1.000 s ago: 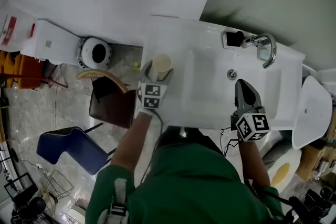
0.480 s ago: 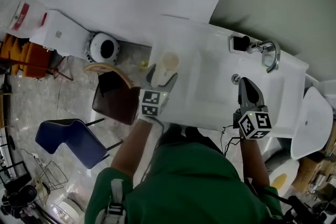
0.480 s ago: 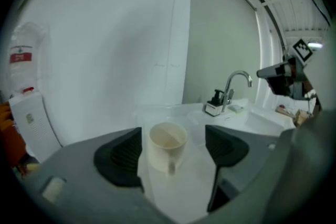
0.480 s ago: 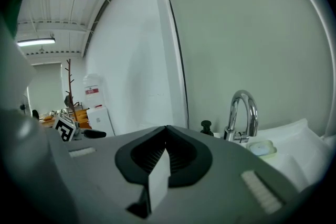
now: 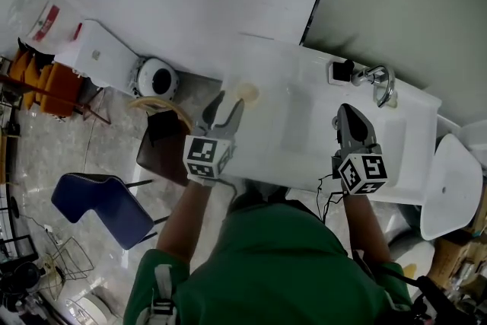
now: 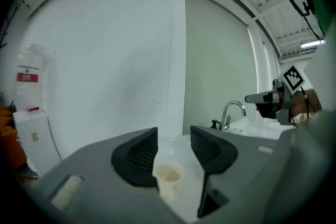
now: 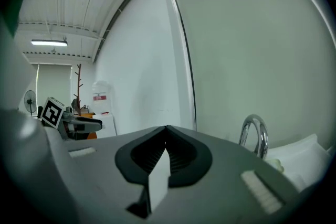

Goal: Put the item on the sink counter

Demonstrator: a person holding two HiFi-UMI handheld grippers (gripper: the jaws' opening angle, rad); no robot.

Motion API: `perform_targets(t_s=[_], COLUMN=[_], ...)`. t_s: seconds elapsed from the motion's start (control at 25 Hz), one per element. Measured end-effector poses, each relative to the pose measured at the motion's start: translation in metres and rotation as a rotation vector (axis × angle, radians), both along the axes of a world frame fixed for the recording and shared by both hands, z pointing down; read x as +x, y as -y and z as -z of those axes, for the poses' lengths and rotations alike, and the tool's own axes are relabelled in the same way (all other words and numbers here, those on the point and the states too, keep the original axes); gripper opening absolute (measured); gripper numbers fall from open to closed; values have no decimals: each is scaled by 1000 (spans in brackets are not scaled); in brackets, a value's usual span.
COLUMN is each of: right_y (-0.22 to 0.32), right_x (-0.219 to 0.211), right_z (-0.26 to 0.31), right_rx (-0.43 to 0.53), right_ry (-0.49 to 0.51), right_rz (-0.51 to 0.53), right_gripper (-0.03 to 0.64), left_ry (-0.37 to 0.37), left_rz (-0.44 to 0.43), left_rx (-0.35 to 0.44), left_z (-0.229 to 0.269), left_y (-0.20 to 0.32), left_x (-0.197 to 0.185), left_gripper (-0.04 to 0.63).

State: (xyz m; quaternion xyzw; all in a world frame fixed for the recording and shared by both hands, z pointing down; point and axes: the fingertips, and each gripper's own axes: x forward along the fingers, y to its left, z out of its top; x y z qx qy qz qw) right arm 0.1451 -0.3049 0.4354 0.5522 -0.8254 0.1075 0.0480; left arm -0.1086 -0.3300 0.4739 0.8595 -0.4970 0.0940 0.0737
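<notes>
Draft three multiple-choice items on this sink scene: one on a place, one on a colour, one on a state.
1. Where does the small cream cup stand?
A) in the basin
B) on the left end of the white sink counter
C) on the floor

2. What colour is the padded chair seat at the head view's lower left?
A) blue
B) red
C) yellow

3. How do the right tool's jaws stand?
A) wide apart
B) closed on the cup
C) together, empty

Answers:
1. B, because the cup sits upright on the flat counter top.
2. A, because the head view shows a blue seat.
3. C, because the right gripper view shows its jaws meeting with nothing held.
</notes>
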Motion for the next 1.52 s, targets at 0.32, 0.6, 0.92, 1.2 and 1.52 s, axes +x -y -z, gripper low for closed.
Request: perform_targets(t_s=[0.32,0.6,0.92,1.2,1.52], right_y=[-6,-8,-10,-9,-11], right_x=[-16,-28,-44,-45,-44], right_z=[36,74,88,86,85], right_rx=[83,202,261,240,236], right_ry=[20,-13,-40,-22,-18], right_rz=[54,86,130,126,123], right_gripper=[-2,-2,-2,-2,-2], left_ry=[-11,-26,-45,-53,-51], left_rz=[179,274,276,287,284], left_rx=[129,221,244,237,224], left_z=[78,133,147,144,138], left_y=[2,-17,-30,-26,-26], left_x=[-70,-106,-106,-109,-110], left_gripper=[103,-2,-2,-2,-2])
